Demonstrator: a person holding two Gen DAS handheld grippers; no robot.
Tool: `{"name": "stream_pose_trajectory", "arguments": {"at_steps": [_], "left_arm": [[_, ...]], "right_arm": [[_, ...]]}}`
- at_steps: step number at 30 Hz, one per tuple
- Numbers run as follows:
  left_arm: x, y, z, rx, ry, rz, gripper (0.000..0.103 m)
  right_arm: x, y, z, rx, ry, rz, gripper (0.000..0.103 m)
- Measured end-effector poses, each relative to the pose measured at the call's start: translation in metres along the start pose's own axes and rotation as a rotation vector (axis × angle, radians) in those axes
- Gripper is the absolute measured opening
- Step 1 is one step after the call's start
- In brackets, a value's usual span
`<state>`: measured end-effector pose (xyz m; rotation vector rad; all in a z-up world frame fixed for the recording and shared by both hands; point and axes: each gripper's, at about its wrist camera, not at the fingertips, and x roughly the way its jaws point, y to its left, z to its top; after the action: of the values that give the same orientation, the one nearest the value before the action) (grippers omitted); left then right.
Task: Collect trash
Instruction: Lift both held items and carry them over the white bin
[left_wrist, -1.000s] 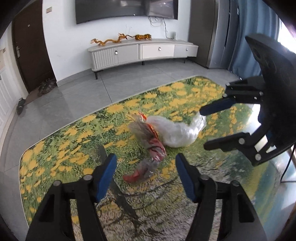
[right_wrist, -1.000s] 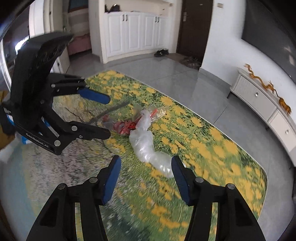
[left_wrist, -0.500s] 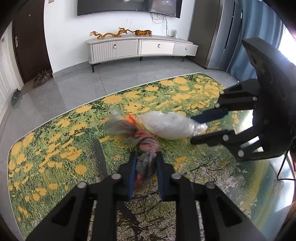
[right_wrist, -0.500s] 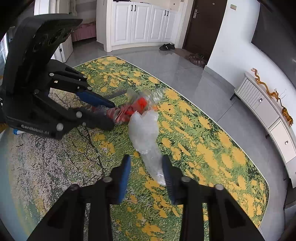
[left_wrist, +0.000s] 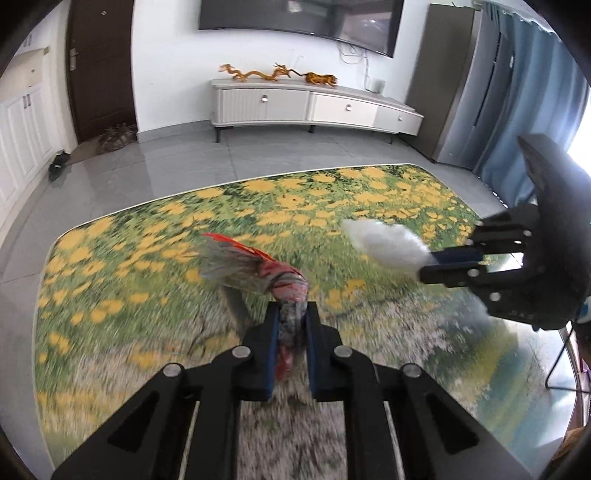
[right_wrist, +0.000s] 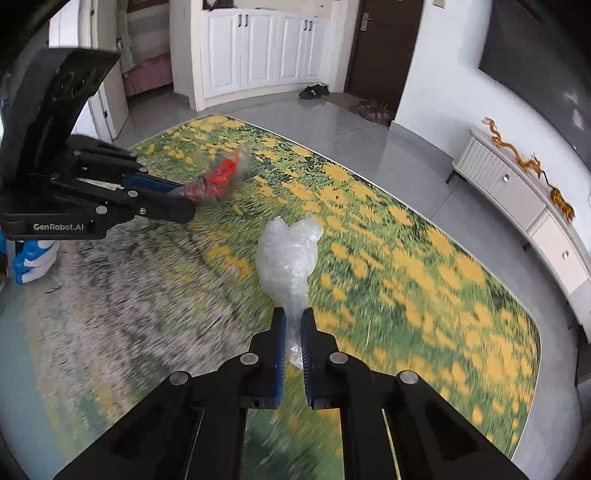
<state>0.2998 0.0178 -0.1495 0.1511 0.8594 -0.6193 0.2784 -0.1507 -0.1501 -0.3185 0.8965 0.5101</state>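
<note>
- The left gripper (left_wrist: 291, 325) is clenched on a crumpled red and clear wrapper (left_wrist: 258, 269); one end is pinched between the blue pads, and the rest fans out ahead of the fingertips.
- The right gripper (right_wrist: 292, 328) is clenched on the narrow neck of a clear plastic bag (right_wrist: 290, 254), whose crumpled bulk stands out beyond the fingertips.
- Both pieces of trash appear to be held up above the flowered rug (left_wrist: 110, 280), not lying on it; the wrapper is over the middle of the rug, and the bag is well apart from it, towards the rug's curtain side.
- In the right wrist view the left gripper (right_wrist: 177, 201) is seen from the side with the wrapper (right_wrist: 218, 179) sticking out of it over the far part of the rug (right_wrist: 424, 266).
- The rug is blurred in both views, so fine detail on it cannot be made out.
- No other litter can be told on the visible part of the rug.
- The step in hand is judged to be the carrying away of trash already picked up.
- No bin or collecting bag is shown in either view, so where the trash should go cannot be told.
- The next move calls for both grips to be kept firm, since thin film can slip from between the pads.
- A container must be found, each piece brought over its opening, and only then released.
</note>
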Motion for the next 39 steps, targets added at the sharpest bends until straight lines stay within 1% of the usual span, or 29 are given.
{"name": "stream_pose_trajectory", "arguments": {"at_steps": [5, 9, 15, 21, 30, 39], "left_arm": [[-0.028, -0.013, -0.025, -0.019, -0.018, 0.046, 0.012], [-0.053, -0.026, -0.047, -0.041, -0.027, 0.115, 0.012], [-0.087, -0.038, -0.072, -0.111, -0.058, 0.144, 0.012], [-0.12, -0.052, -0.093, -0.127, -0.079, 0.159, 0.012], [-0.149, -0.074, -0.108, -0.143, -0.105, 0.179, 0.012], [-0.171, -0.094, -0.108, -0.134, -0.137, 0.185, 0.012]], "right_arm": [[-0.036, 0.014, -0.024, 0.066, -0.034, 0.009, 0.007], [-0.066, 0.028, -0.039, 0.115, -0.057, 0.017, 0.007], [-0.107, 0.051, -0.056, 0.152, -0.099, 0.018, 0.007], [-0.142, 0.067, -0.078, 0.19, -0.135, 0.012, 0.007], [-0.184, 0.069, -0.111, 0.254, -0.175, -0.009, 0.007], [-0.223, 0.061, -0.133, 0.307, -0.245, -0.043, 0.007]]}}
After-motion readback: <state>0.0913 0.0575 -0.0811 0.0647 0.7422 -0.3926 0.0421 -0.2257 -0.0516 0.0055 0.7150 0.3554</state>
